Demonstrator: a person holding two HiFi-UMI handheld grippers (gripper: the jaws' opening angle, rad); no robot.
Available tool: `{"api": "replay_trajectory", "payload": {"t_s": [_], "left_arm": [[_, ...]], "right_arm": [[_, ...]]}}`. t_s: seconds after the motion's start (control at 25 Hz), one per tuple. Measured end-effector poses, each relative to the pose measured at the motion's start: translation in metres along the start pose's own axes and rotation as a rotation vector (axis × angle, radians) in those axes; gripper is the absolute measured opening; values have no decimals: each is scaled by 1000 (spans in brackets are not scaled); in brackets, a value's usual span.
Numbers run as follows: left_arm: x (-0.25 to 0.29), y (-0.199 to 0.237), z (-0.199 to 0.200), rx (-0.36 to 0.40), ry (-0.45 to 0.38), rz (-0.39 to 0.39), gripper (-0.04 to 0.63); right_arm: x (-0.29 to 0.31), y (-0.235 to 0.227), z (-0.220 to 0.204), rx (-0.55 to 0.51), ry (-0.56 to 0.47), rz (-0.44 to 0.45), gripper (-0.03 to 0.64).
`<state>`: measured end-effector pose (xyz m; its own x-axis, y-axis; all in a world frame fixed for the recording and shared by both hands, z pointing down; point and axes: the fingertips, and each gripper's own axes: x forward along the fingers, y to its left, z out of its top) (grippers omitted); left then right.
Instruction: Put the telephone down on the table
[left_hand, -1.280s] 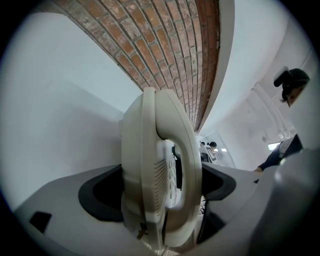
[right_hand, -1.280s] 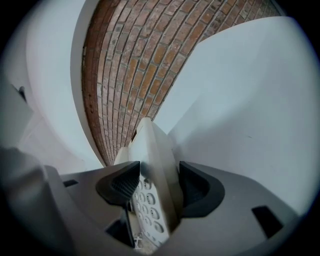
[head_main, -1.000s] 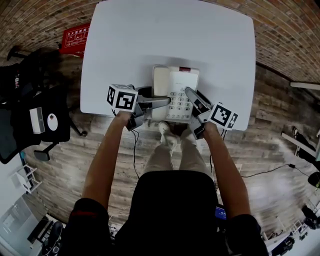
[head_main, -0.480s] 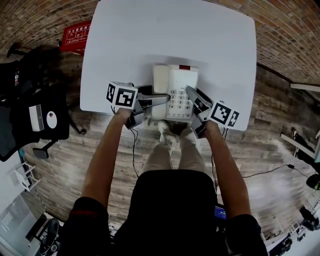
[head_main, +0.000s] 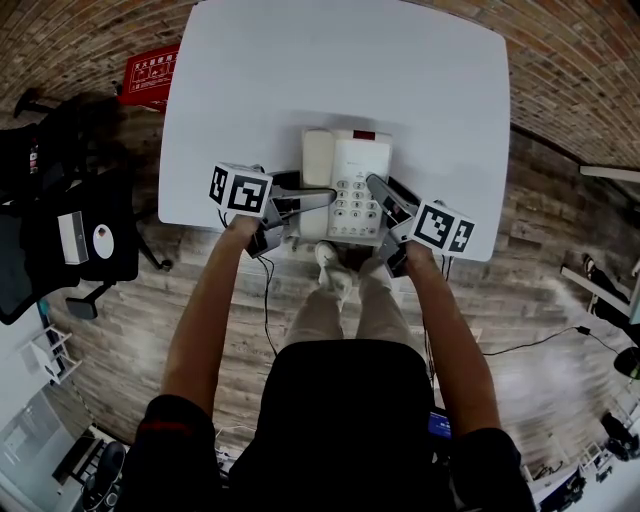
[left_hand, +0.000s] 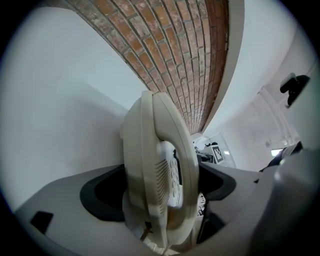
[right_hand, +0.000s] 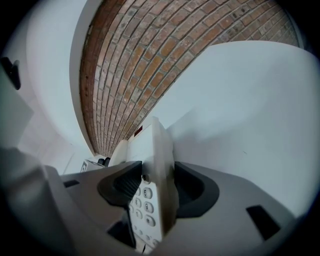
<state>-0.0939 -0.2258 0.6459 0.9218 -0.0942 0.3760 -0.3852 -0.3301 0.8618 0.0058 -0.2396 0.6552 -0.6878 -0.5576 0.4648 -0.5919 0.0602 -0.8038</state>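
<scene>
Table (head_main: 330, 70), near edge: telephone (head_main: 345, 165) clamped by left gripper (head_main: 328, 196) | right gripper (head_main: 378, 190) just tightened onto it | set-down judged pending

Bright, even indoor light; heavy wide-angle distortion in all three views.

Head view: the white table (head_main: 340, 70) is lit evenly from above and sits close to overexposure, with only a faint, soft-edged shadow around the telephone (head_main: 345, 185). A pale glare patch lies on the wood floor (head_main: 540, 380) at lower right. Straight edges bow outward toward the frame borders. Focus is sharp throughout. Gripper views: both are circular fisheye images with black, vignetted corners, and the brickwork (left_hand: 175, 55) courses curve strongly. The telephone, close to the lens, is soft and slightly smeared, while the distant brickwork is crisp. The near foreground at the bottom is dim and out of focus.
</scene>
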Motion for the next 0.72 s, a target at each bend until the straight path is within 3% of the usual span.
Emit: {"api": "replay_trajectory", "payload": {"t_s": [0.12, 0.32, 0.56, 0.72], "left_arm": [[0, 0, 2, 28, -4, 27, 440], [-2, 6, -2, 142, 55, 132, 436], [-9, 3, 5, 109, -7, 103, 436], [-11, 2, 5, 124, -3, 110, 436]], "right_arm": [[0, -2, 0, 8, -3, 13, 210], [-1, -5, 0, 32, 1, 17, 207], [-1, -4, 0, 26, 2, 21, 206], [-2, -4, 0, 21, 2, 19, 206]]}}
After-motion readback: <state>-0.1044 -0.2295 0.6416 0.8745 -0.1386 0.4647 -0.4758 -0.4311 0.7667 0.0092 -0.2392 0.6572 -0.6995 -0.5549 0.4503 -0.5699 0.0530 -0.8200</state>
